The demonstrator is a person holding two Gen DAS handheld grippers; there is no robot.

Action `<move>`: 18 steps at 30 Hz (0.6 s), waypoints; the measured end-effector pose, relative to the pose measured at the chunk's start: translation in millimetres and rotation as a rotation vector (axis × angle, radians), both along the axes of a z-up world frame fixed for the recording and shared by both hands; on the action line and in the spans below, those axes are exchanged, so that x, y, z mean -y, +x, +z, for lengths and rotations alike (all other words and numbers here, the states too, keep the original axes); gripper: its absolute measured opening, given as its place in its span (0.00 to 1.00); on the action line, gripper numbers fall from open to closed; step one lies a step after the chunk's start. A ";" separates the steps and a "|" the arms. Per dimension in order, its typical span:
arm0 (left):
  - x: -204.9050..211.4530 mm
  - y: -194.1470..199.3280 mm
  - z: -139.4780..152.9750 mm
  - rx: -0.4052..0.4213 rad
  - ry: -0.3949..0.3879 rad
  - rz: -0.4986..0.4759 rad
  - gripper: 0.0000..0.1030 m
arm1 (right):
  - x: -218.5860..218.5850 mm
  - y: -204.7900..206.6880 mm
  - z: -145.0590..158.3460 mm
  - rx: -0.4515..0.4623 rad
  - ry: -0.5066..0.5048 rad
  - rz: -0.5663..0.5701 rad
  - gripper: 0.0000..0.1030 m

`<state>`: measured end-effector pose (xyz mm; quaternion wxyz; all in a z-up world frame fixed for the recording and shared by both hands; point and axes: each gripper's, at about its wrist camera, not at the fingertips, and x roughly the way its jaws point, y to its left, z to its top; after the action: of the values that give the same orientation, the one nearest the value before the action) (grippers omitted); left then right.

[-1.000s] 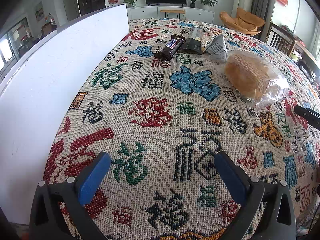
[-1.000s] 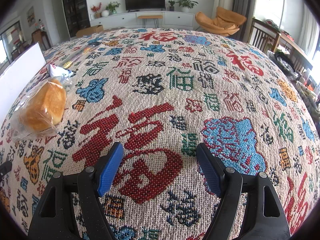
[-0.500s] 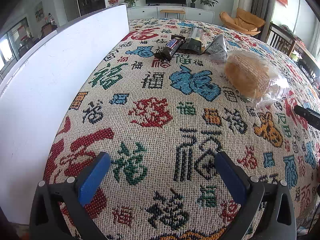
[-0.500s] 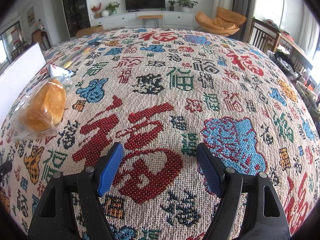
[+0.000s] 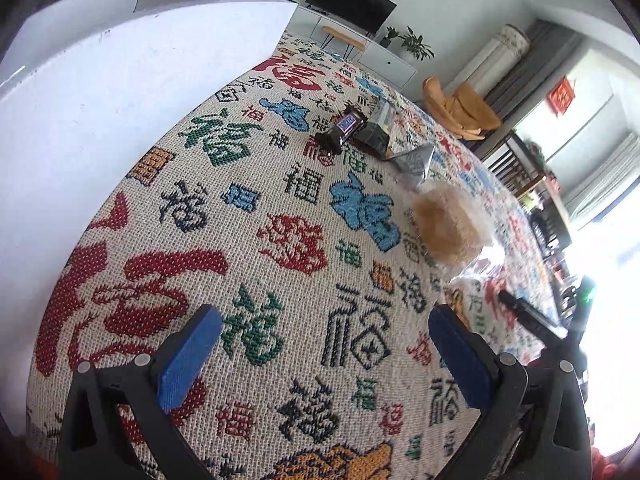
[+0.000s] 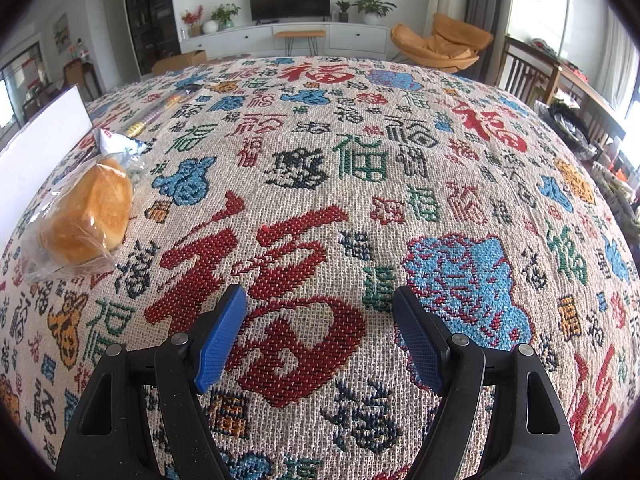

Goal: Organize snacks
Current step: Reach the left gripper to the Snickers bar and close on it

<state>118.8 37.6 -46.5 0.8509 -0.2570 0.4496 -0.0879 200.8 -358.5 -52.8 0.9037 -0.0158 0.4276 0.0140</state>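
Observation:
A bread bun in a clear bag [image 5: 448,228] lies on the patterned tablecloth, right of centre in the left wrist view; it also shows at the left in the right wrist view [image 6: 88,216]. Further back lie a dark chocolate bar [image 5: 342,130], a dark snack packet [image 5: 378,128] and a silver-white packet [image 5: 414,160]. A white box [image 5: 100,120] stands along the left. My left gripper [image 5: 324,356] is open and empty, above the cloth. My right gripper [image 6: 320,336] is open and empty over a red character.
The right gripper's black finger [image 5: 528,316] shows at the right of the left wrist view. A long striped candy roll [image 6: 156,114] lies far back left. Chairs [image 6: 528,72] and a side table stand past the table's right edge.
My left gripper has tilted and swung, so its view is rotated and the white box looms larger at the left. The right gripper has not moved. No snack has moved.

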 end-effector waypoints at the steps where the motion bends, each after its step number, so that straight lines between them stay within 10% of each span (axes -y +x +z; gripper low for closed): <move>1: -1.4 9.4 2.8 -0.011 -0.006 -0.004 0.99 | -2.0 -0.7 -0.7 0.000 0.000 -0.001 0.76; 15: 43.9 209.8 9.8 -0.085 0.398 -0.192 0.65 | -1.4 -0.4 -0.9 0.000 0.000 -0.001 0.76; 18: 54.5 218.0 0.1 -0.096 0.460 -0.229 0.28 | -1.2 -0.4 -1.0 0.000 0.000 -0.001 0.76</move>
<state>336.8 -16.9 -46.4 0.8492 -0.0081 0.5238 -0.0668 200.4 -357.3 -53.8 0.9037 -0.0155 0.4277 0.0137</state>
